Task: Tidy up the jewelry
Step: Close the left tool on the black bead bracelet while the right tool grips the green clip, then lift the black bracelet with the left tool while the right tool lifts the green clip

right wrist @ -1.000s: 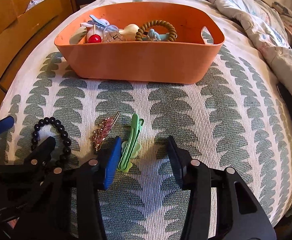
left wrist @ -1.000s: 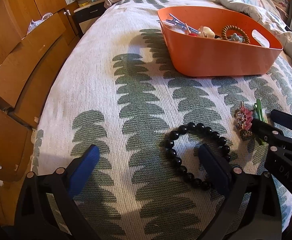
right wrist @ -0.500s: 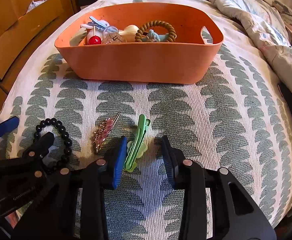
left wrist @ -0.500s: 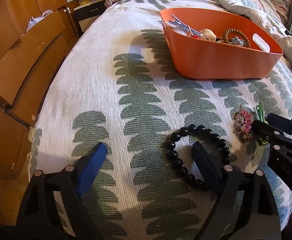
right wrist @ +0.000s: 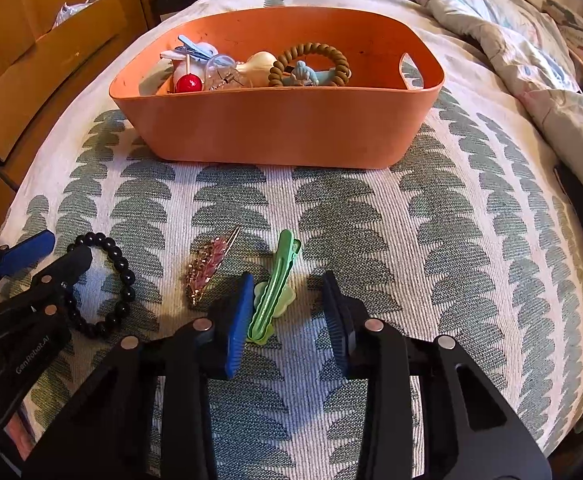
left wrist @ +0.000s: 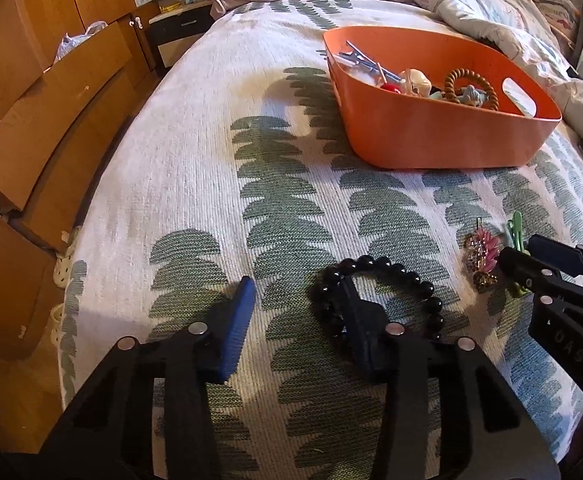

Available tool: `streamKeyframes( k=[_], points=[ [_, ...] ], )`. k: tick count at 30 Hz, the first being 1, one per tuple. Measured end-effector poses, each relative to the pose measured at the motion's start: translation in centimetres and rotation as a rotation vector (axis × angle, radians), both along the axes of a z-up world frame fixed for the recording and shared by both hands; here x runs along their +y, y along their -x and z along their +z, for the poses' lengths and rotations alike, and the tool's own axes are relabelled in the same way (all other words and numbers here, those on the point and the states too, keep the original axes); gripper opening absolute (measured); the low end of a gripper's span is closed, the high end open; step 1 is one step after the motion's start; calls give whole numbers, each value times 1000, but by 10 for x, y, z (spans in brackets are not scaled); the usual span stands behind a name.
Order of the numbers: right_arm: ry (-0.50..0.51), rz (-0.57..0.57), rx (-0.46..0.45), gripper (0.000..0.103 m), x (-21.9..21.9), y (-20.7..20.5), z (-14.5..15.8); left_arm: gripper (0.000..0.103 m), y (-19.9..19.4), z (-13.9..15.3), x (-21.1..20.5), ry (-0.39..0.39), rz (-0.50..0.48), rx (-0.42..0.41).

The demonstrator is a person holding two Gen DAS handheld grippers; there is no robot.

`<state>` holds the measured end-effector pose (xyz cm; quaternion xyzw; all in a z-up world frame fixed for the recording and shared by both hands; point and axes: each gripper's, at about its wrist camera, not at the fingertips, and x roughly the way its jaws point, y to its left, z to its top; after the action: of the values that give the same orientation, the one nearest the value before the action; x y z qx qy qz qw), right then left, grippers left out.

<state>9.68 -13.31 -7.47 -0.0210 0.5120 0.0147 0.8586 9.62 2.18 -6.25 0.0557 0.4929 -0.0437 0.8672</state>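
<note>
A black bead bracelet (left wrist: 411,276) lies on the leaf-patterned bedspread. My left gripper (left wrist: 296,280) is at it with its jaws closing. One finger stands inside the ring and the other outside to the left, so the bracelet's left arc is between them with a gap left. A green hair clip (right wrist: 279,272) lies between the fingers of my right gripper (right wrist: 287,278). It touches the left pad, and the right pad is apart from it. A pink and gold hairpin (right wrist: 209,268) lies between the bracelet (right wrist: 119,264) and the clip. Beyond them the orange basket (right wrist: 275,128) holds several trinkets.
Wooden drawer fronts (left wrist: 31,120) run along the bed's left side, with a small nightstand (left wrist: 179,28) at the far end. A rumpled duvet (right wrist: 531,60) is piled at the back right. The bedspread drops off at the near and right edges.
My left gripper's jaws have narrowed a lot, and its right finger now stands inside the bracelet's ring. My right gripper's jaws have drawn in around the green clip. Neither hand has shifted.
</note>
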Motion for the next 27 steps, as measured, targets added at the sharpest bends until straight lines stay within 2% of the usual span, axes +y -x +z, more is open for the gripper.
streamKeyframes(
  k=[6,11,18,27],
  points=[
    [-2,7,3,22,0,0,1,27,1,1,0,20,-11,-4],
    [-14,4,7,21,-1,-1,1,26,2,2,0,30,-7,-1],
    [-13,4,4,21,-1,0,1,16,3,5,0,23,-9,-7],
    [-29,-3,-7,20,-3,3,5,12,4,7,0,34,-11,-9]
  ],
)
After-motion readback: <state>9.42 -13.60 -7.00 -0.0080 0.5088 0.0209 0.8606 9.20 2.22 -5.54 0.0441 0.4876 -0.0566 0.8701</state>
